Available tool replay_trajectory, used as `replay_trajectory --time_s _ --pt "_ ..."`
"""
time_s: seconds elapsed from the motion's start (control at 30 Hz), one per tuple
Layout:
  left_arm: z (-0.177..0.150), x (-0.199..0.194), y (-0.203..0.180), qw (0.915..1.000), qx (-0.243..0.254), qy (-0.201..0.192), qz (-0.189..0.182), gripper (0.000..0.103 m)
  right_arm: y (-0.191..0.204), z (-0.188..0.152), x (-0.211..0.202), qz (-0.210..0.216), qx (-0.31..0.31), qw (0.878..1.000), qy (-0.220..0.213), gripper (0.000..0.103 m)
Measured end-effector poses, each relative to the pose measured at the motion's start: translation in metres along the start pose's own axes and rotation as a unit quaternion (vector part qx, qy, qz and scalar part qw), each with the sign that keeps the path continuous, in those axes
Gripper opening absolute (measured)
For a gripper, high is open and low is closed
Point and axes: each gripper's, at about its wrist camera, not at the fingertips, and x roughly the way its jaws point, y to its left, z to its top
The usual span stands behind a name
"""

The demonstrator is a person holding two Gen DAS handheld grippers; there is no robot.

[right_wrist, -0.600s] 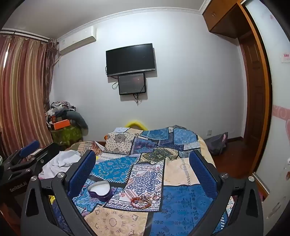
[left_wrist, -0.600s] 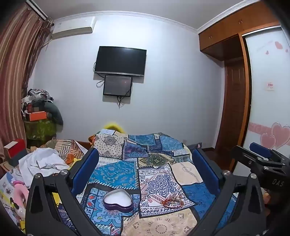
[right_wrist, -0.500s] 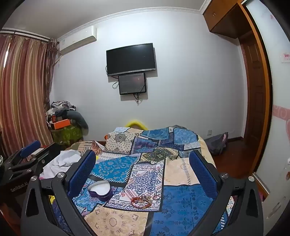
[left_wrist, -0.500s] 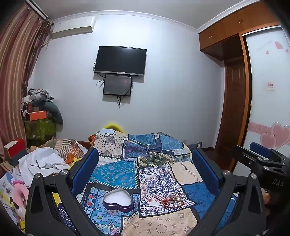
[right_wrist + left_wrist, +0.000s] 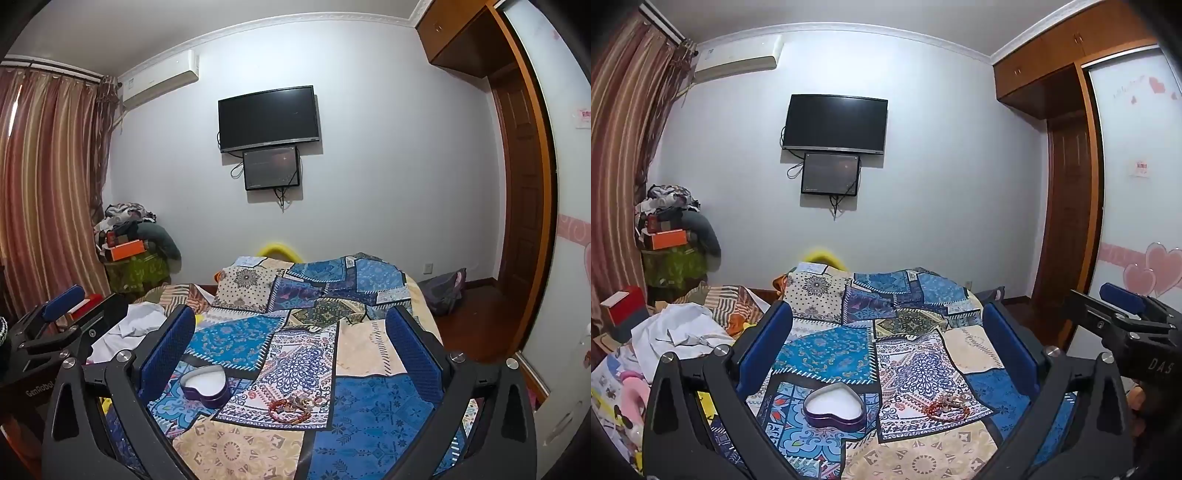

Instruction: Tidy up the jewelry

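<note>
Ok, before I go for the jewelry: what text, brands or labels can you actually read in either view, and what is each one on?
"DAS": on the black body of the right tongs, seen from the left wrist; cut off at the frame edge.
"GenRobot": on the black body of the left tongs, seen from the right wrist; partly cut off.
Small red-and-white sticker on the wardrobe door: too small to read.
Pink script high on that door: too faint to read.

We note a pale wall (image 5: 942, 184) carrying a black television (image 5: 834, 123), an air conditioner (image 5: 735, 61) above striped curtains (image 5: 624, 155), a wooden wardrobe (image 5: 1067, 184), and a patchwork-covered bed (image 5: 886, 317).
</note>
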Motion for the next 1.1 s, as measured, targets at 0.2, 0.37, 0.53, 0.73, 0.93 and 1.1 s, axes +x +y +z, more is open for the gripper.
replay_trajectory --time_s 0.2,0.37,0.53,0.73,0.93,1.1 --pt "0.0024 -0.002 -0.0018 1.0 0.003 -0.001 -0.002 0.103 0.0005 -0.0034 0.0048 0.0 0.001 1.0 0.004 0.102" --pt "0.0018 -0.0016 -0.001 1.0 0.002 0.0 -0.002 0.103 -0.0011 -0.0039 0.0033 -0.002 0.005 1.0 0.003 0.102" --pt "0.0018 -0.0007 -0.0016 1.0 0.001 0.004 0.0 0.103 -0.0028 -0.003 0.0034 -0.002 0.006 1.0 0.003 0.102" --pt "0.0019 -0.0014 -0.0004 1.0 -0.001 0.004 -0.002 0.103 -0.0034 -0.0019 0.0036 -0.002 0.005 1.0 0.003 0.102" --pt "0.0017 -0.0015 0.0008 1.0 -0.003 0.003 -0.002 0.103 -0.0036 0.0 0.004 -0.002 0.004 1.0 0.004 0.102" --pt "0.0016 -0.0018 0.0018 1.0 -0.005 0.004 -0.001 0.103 -0.0023 -0.0005 0.0041 -0.001 0.004 1.0 0.005 0.102"
